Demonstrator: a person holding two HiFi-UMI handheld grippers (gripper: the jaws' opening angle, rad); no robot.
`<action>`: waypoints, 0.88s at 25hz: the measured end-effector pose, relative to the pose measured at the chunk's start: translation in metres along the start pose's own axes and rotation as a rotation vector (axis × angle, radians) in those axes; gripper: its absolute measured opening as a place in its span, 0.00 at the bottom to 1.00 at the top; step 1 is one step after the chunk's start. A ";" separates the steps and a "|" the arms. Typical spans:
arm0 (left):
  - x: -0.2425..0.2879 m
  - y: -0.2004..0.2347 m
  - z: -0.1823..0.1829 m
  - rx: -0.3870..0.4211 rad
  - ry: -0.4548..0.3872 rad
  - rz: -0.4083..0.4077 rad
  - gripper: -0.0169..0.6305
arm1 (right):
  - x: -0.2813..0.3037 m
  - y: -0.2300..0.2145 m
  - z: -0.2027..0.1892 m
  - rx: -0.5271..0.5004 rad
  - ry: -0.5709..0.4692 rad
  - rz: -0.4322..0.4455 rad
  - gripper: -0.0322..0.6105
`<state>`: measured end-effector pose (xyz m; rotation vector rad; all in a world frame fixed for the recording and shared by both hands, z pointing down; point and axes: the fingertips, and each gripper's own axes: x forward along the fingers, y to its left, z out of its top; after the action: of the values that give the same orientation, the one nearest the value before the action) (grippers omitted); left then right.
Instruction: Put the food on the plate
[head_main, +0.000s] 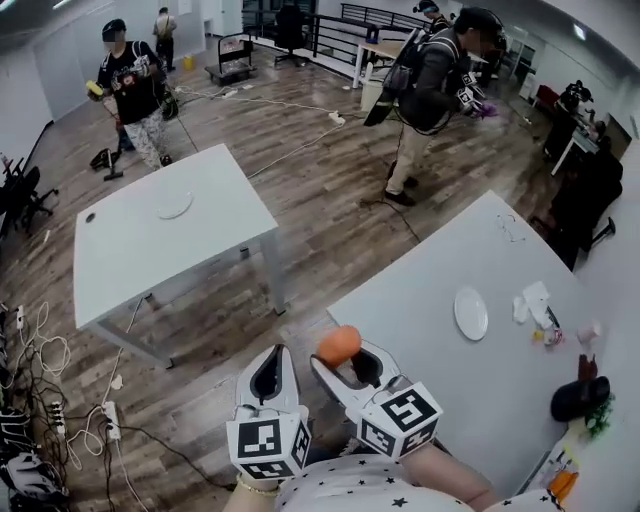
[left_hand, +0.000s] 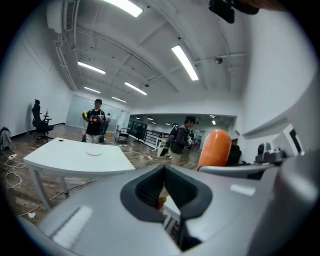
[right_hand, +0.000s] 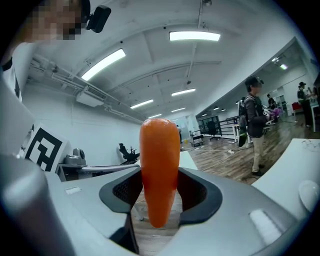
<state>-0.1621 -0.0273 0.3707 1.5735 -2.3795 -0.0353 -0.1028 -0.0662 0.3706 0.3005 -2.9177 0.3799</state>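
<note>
the carrot (right_hand: 160, 170) was clamped between the jaws of the right gripper (right_hand: 161, 186), its long axis set across the pads, blunt end toward 12 o'clock and tapered end toward 6 in that gripper's view. in the head view the plate (head_main: 471, 313) was seen on the worktop (head_main: 420, 290) at about 2 o'clock from the carrot, well apart from it, so the right gripper was judged the nearer. the left gripper (head_main: 270, 372) was held beside it at 9 o'clock, jaws together on nothing.

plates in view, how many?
2. Far plate on the left table; near plate on the right table. Clutter at the right edge could hide more.
</note>
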 end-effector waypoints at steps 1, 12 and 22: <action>0.009 -0.021 -0.003 0.009 0.003 -0.023 0.04 | -0.014 -0.018 -0.001 0.006 -0.002 -0.023 0.39; 0.092 -0.213 -0.060 0.033 0.096 -0.287 0.04 | -0.155 -0.181 -0.023 0.066 -0.016 -0.320 0.39; 0.133 -0.311 -0.089 0.081 0.169 -0.478 0.04 | -0.212 -0.281 -0.053 0.137 0.030 -0.498 0.39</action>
<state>0.0915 -0.2611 0.4310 2.0592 -1.8552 0.0928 0.1719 -0.2812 0.4422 1.0012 -2.6600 0.4923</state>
